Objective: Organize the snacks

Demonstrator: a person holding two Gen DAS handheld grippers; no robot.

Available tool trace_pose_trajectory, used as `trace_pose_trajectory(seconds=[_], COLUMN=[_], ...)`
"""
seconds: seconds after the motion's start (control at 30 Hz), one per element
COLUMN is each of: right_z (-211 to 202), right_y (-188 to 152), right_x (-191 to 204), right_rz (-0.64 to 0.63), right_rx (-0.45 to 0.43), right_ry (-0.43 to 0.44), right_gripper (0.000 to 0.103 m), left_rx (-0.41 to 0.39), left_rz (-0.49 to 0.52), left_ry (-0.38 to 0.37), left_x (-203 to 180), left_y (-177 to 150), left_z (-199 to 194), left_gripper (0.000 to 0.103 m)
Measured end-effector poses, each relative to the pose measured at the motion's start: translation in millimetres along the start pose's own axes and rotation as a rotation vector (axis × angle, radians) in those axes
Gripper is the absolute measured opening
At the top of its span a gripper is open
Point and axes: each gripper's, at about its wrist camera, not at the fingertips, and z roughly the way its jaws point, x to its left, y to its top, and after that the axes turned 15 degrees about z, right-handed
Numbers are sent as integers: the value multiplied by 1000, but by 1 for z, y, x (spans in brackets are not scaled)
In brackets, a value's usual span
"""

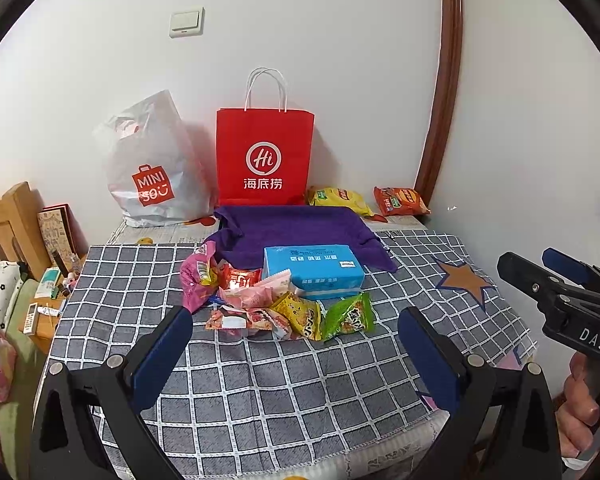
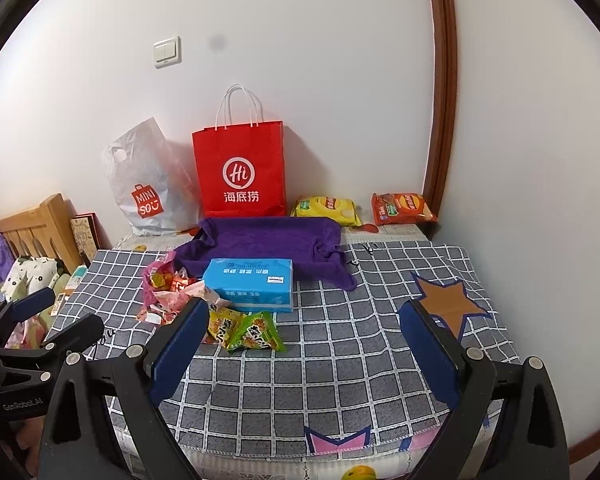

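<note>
A heap of small snack packets (image 1: 260, 304) (image 2: 168, 296) lies mid-table, with a green packet (image 1: 350, 318) (image 2: 258, 332) and a yellow packet (image 1: 300, 316) (image 2: 222, 326) at its right. A blue tissue pack (image 1: 314, 272) (image 2: 252, 284) lies behind them, partly on a purple towel-lined tray (image 1: 296, 228) (image 2: 264, 240). A yellow chip bag (image 1: 340, 200) (image 2: 326, 210) and an orange chip bag (image 1: 400, 201) (image 2: 402, 209) lie at the back right. My left gripper (image 1: 296, 344) is open and empty, just short of the heap. My right gripper (image 2: 304, 344) is open and empty over the checked cloth, right of the packets.
A red paper bag (image 1: 264, 156) (image 2: 240, 172) and a white plastic bag (image 1: 152, 168) (image 2: 148, 188) stand against the back wall. The table's near edge (image 2: 300, 452) is close below. A wooden bed frame (image 1: 12, 220) and a cluttered side table (image 1: 48, 304) are at the left.
</note>
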Motion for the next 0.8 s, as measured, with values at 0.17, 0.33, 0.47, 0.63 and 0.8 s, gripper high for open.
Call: trace_pose_trajectory(seconds=[0.17, 0.33, 0.47, 0.63, 0.8], right_z=[0, -1, -1, -1, 0], right_y=[0, -1, -3, -5, -5], right_x=[1, 2, 3, 3, 3], right_rz=[-1, -4, -5, -8, -10], right_rx=[0, -2, -2, -1, -1], right_ry=[1, 2, 7, 7, 9], right_gripper=[95, 95, 95, 95, 95], left_rx=[1, -4, -4, -6, -6], left_rz=[-1, -2, -2, -1, -1], left_ry=[-5, -5, -5, -5, -2], left_x=[0, 1, 2, 2, 4], left_y=[0, 0, 0, 0, 1], left_z=[0, 0, 0, -1, -2], left_gripper=[103, 103, 103, 103, 103])
